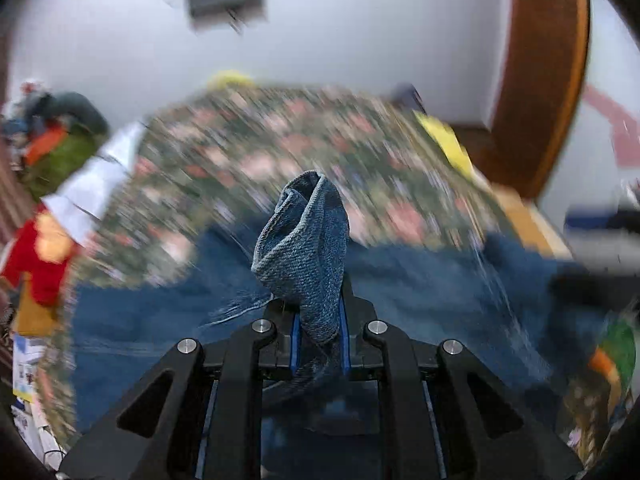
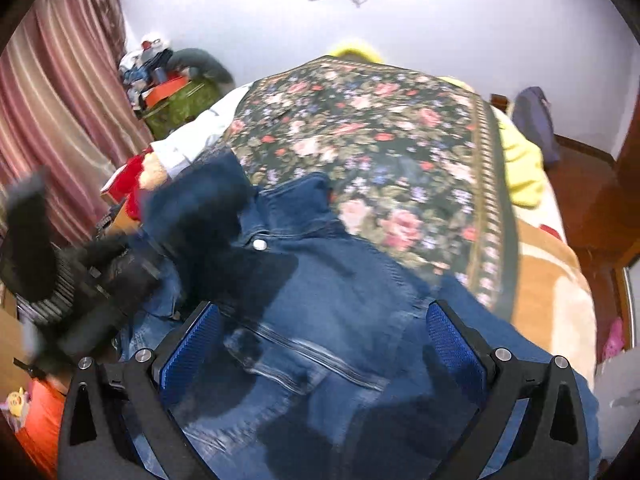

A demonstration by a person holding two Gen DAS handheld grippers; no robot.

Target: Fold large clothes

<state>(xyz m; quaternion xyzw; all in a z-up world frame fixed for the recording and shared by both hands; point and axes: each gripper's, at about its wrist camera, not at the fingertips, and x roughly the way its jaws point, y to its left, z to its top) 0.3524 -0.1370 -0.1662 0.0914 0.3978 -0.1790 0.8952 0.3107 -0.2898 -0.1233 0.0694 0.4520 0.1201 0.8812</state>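
A blue denim jacket (image 2: 320,300) lies spread on the near part of a bed, its collar and a metal button (image 2: 260,244) toward the left. My left gripper (image 1: 320,316) is shut on a bunched fold of the denim jacket (image 1: 308,236), lifted above the rest of the jacket; the view is motion-blurred. That gripper shows blurred at the left of the right wrist view (image 2: 92,276), over the jacket's left side. My right gripper (image 2: 320,340) is open and empty, hovering just above the jacket's middle, fingers wide apart.
The bed carries a dark floral cover (image 2: 360,140), a yellow cloth (image 2: 520,168) at its right and a tan blanket (image 2: 552,300). A pile of bags and clothes (image 2: 172,92) stands by striped curtains (image 2: 60,120) at left. A wooden door frame (image 1: 540,80) is at right.
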